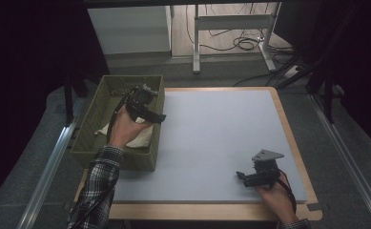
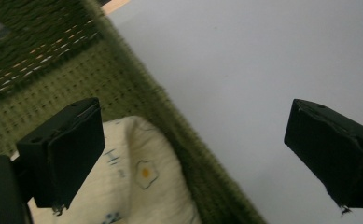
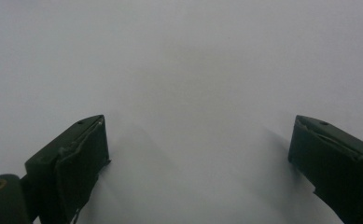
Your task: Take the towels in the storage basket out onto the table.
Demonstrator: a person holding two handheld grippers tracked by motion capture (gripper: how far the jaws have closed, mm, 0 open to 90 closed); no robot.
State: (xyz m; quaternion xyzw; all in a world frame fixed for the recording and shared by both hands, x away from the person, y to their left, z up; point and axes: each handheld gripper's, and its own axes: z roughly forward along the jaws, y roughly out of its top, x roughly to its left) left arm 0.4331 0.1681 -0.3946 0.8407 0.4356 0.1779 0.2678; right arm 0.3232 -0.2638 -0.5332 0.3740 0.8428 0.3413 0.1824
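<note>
Cloth, cream with a small printed pattern, is lying in the near end of the green woven basket at the left edge of the table, and the left gripper is hanging over it with its jaws spread wide and gripping nothing. In the left gripper view one jaw is sitting above the cloth inside the basket while the other is hanging out over the pale grey mat, so the basket wall is running right between the two. That is the main risk here: if the jaws are closing from this position, they are likely pinching the woven wall along with the fabric, or missing the fabric altogether, and a lift would then be dragging or tipping the whole basket. The left hand probably needs shifting further over the inside before going down. A shallow pinch is another worry, since soft cloth tends to slip out when only a thin fold is caught. The right gripper is resting low over the mat near the front right corner, its jaws also wide apart and empty, well apart from the basket, so it is giving no support if the basket slides.
</note>
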